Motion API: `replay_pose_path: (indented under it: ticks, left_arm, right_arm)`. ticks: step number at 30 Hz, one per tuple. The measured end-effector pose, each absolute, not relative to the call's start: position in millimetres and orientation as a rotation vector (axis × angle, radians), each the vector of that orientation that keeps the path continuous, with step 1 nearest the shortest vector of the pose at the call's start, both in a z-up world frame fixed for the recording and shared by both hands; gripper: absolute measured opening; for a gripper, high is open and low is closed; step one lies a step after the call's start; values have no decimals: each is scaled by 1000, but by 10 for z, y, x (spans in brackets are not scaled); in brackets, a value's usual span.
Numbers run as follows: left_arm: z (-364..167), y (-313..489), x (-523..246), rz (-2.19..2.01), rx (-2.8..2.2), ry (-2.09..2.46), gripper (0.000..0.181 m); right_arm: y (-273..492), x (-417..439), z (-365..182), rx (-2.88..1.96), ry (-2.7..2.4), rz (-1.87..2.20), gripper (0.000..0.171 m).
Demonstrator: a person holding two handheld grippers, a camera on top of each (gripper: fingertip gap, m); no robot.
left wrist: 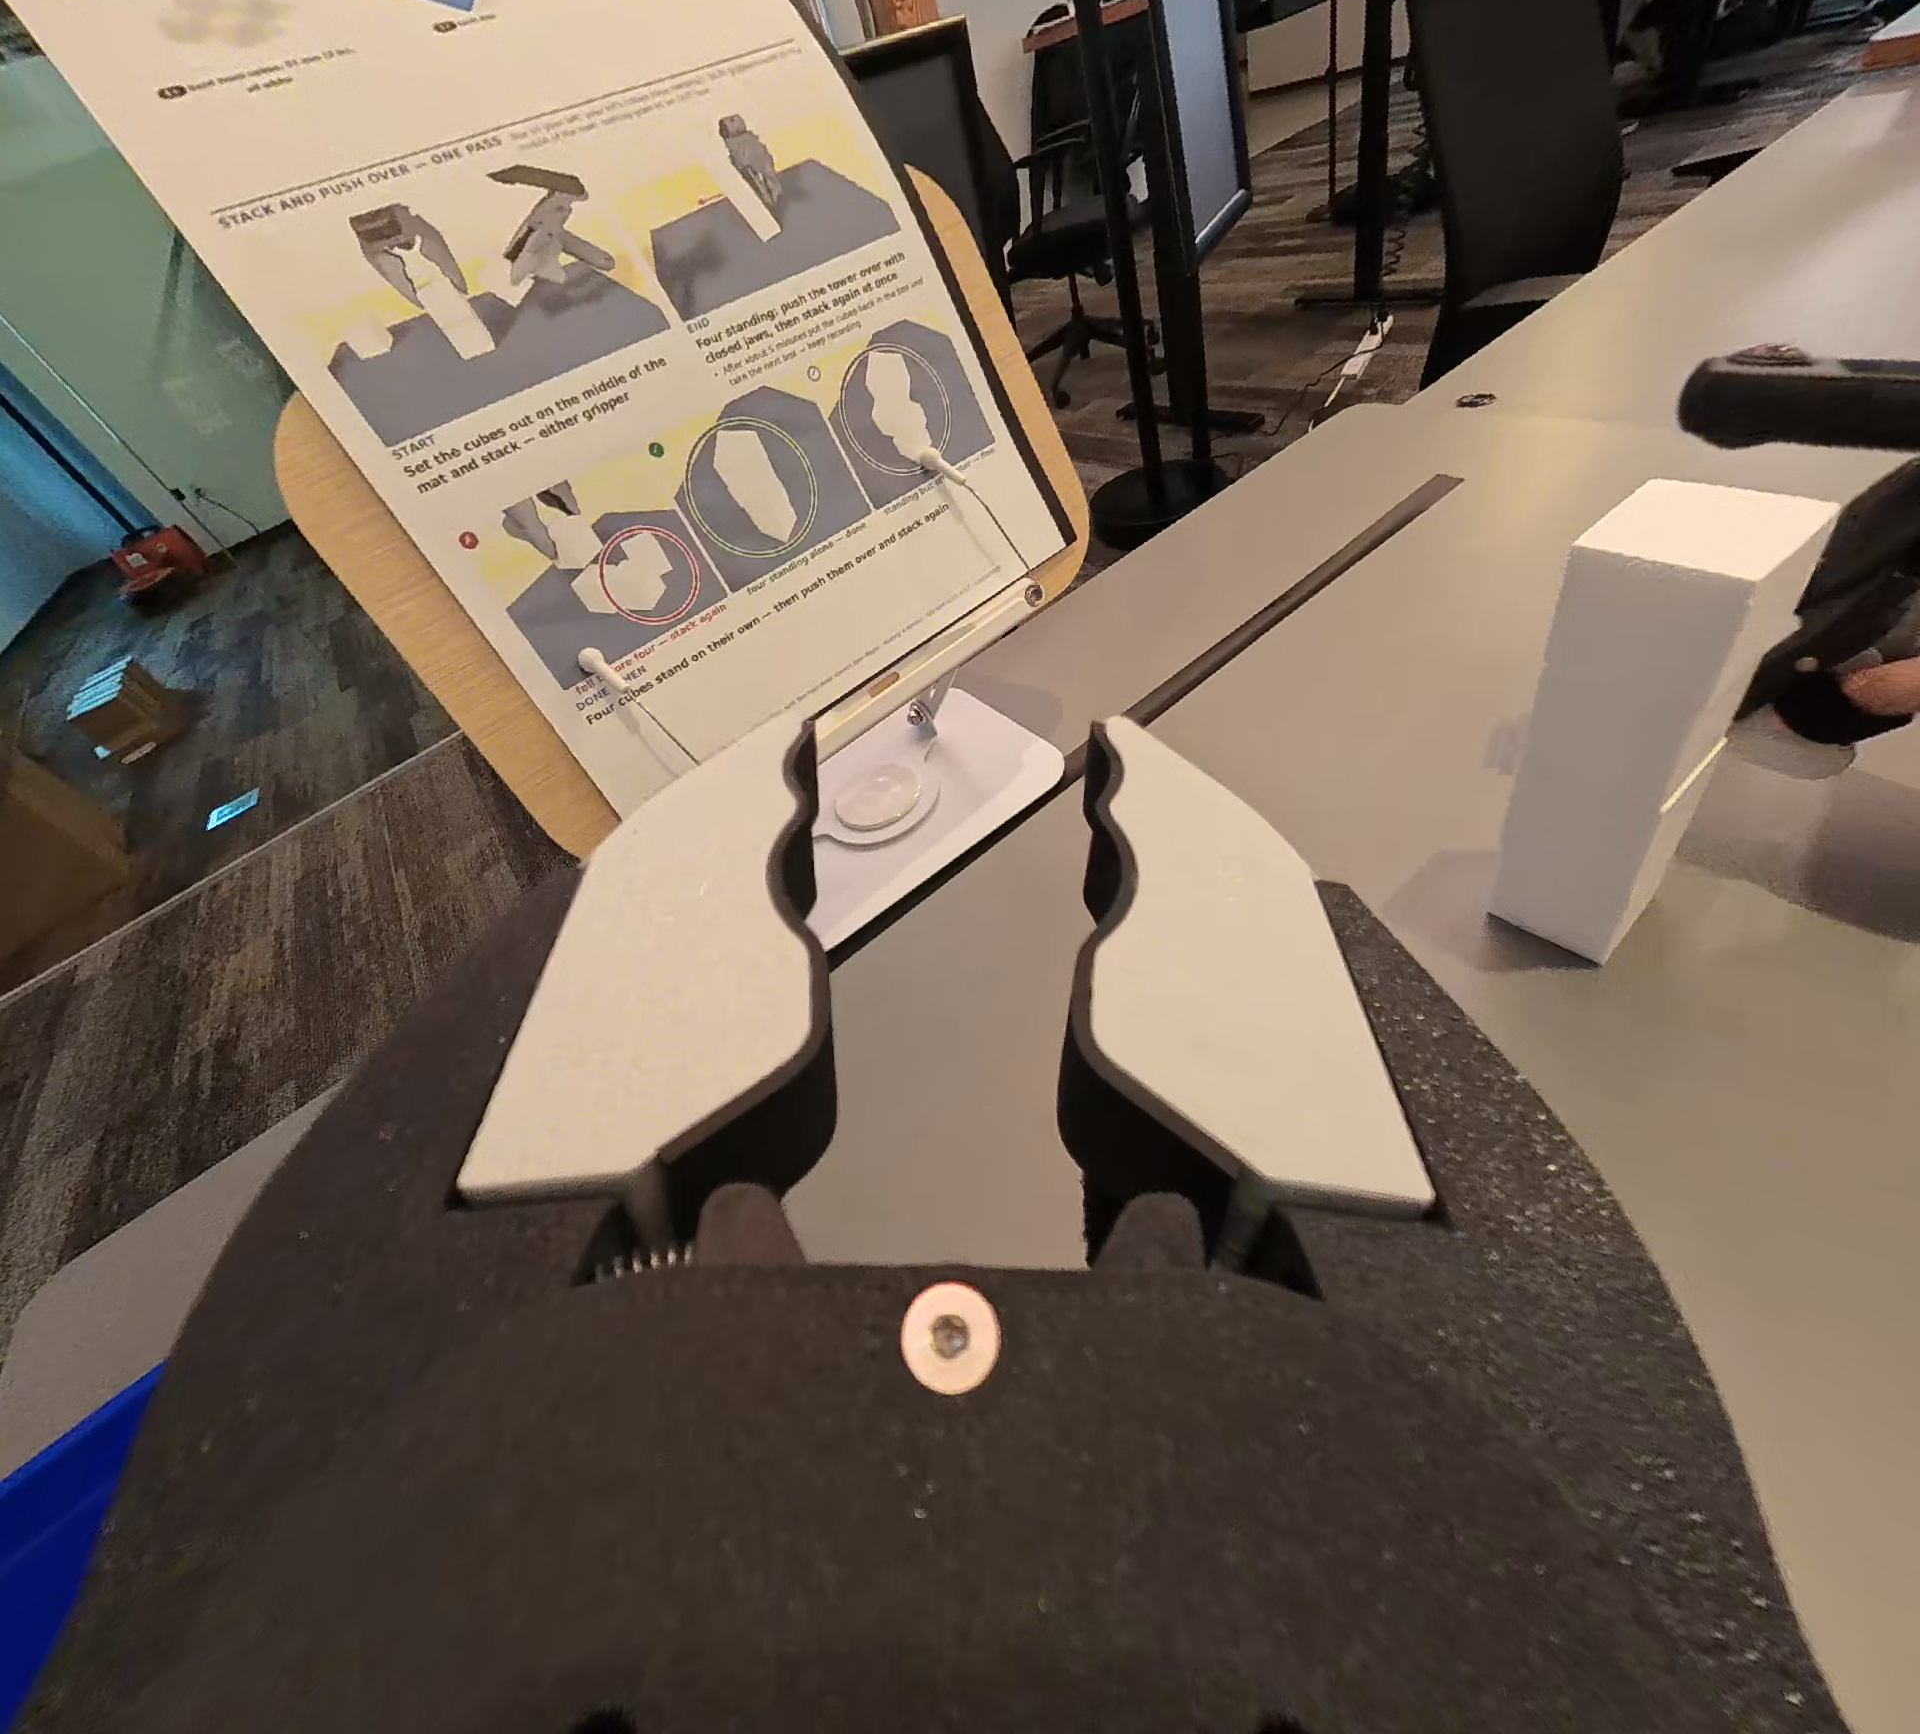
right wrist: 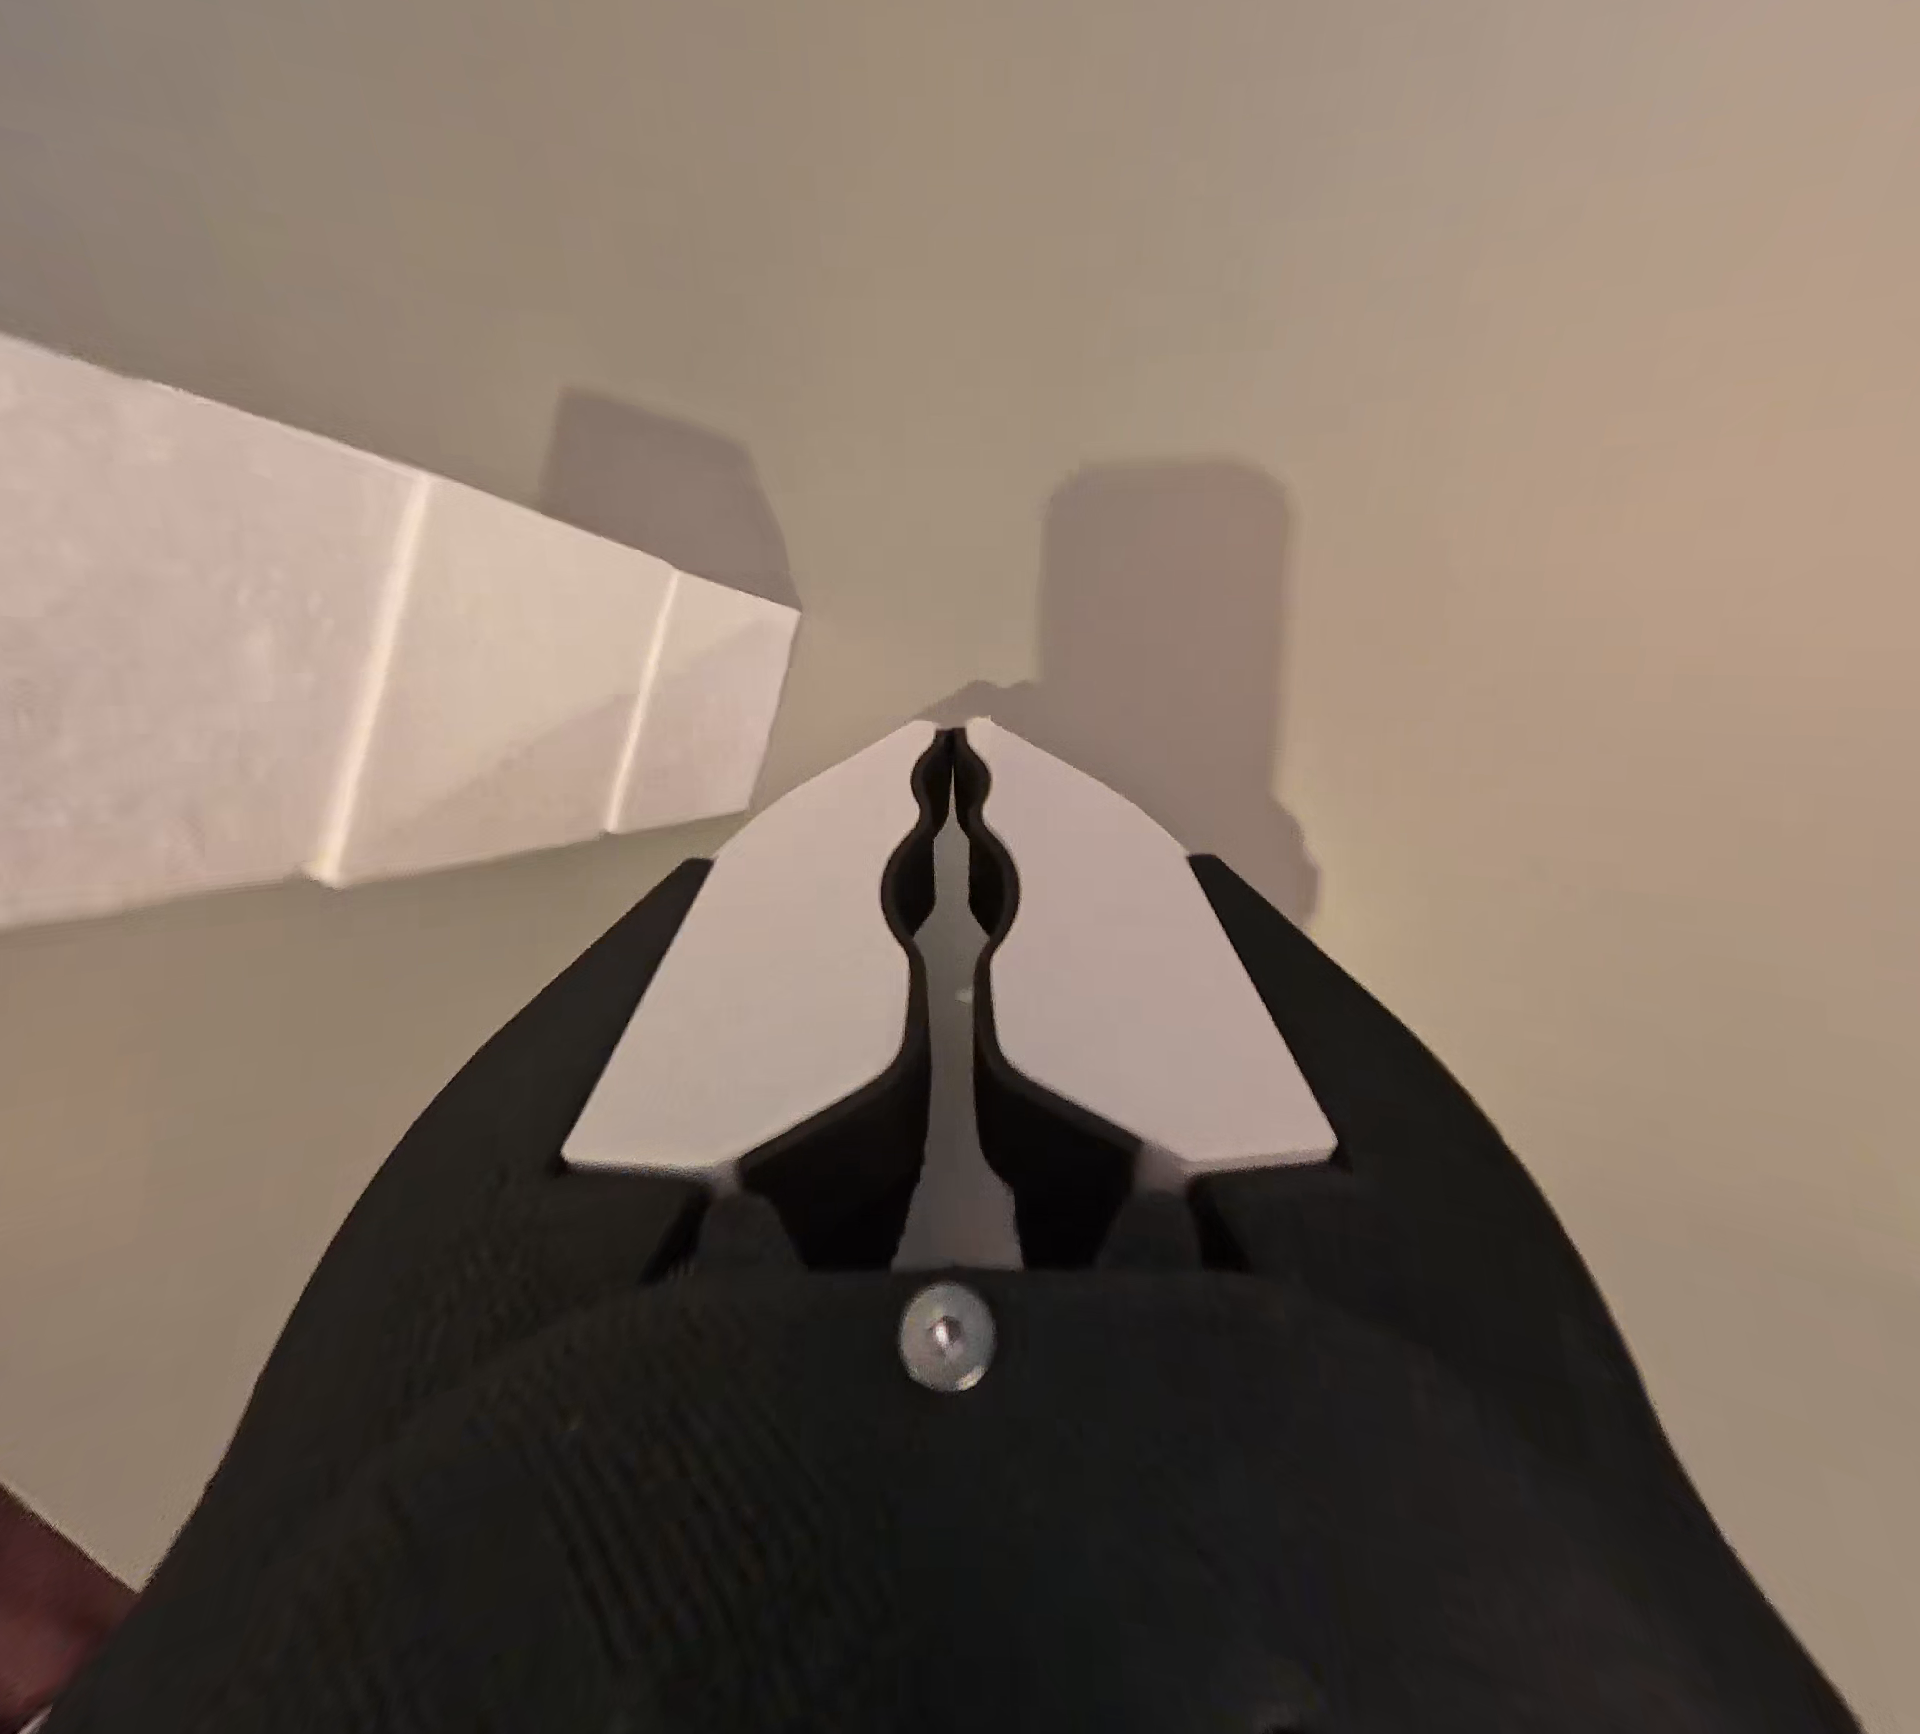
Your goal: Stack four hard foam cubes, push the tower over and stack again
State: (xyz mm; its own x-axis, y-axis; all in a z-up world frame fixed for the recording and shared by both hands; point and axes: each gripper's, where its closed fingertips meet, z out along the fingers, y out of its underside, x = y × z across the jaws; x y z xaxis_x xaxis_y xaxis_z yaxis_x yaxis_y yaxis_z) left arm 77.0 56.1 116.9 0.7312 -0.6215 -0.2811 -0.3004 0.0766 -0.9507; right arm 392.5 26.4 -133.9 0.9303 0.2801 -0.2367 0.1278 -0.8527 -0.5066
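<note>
White hard-foam cube tower (left wrist: pixel 1642 718) stands on the grey tabletop (left wrist: pixel 1558 1165), push-over step looks due: right gripper (right wrist: pixel 963 728), jaws pinched together and empty, sits just beside the tower and needs a sideways shove; left gripper (left wrist: pixel 945 754) gapes empty, well clear.

White foam tower (left wrist: pixel 1652 708) beyond gaping left hand-held gripper (left wrist: pixel 951 754)

Foam cube tower (left wrist: pixel 1631 708): plain white. Table (left wrist: pixel 1714 1165): grey. Left gripper (left wrist: pixel 945 739): speckled black body, pale grey fingers (left wrist: pixel 675 957). Floor (left wrist: pixel 312 853): mottled grey.
</note>
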Motion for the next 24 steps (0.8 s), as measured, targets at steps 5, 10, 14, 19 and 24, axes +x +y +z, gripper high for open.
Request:
replay_pose_path:
  ticks: [5, 10, 14, 19, 24]
  left_arm:
    - [1137, 577, 809, -330, -1548, 775, 52]
    - [1143, 566, 815, -333, -1548, 783, 53]
    - [1126, 583, 696, -310, -1575, 763, 55]
    - [1073, 626, 529, -262, -1618, 745, 56]
    - [1013, 647, 508, -237, -1655, 756, 56]
  right_arm:
    - [351, 3488, -1261, -2647, -444, 287, 1]
    - [404, 3008, -1010, -2612, -649, 206, 1]
    - [466, 2841, -770, -2562, -718, 153, 1]
    - [551, 2735, -480, -2476, -802, 158, 1]
    - [674, 2622, -308, -2294, -963, 307, 1]
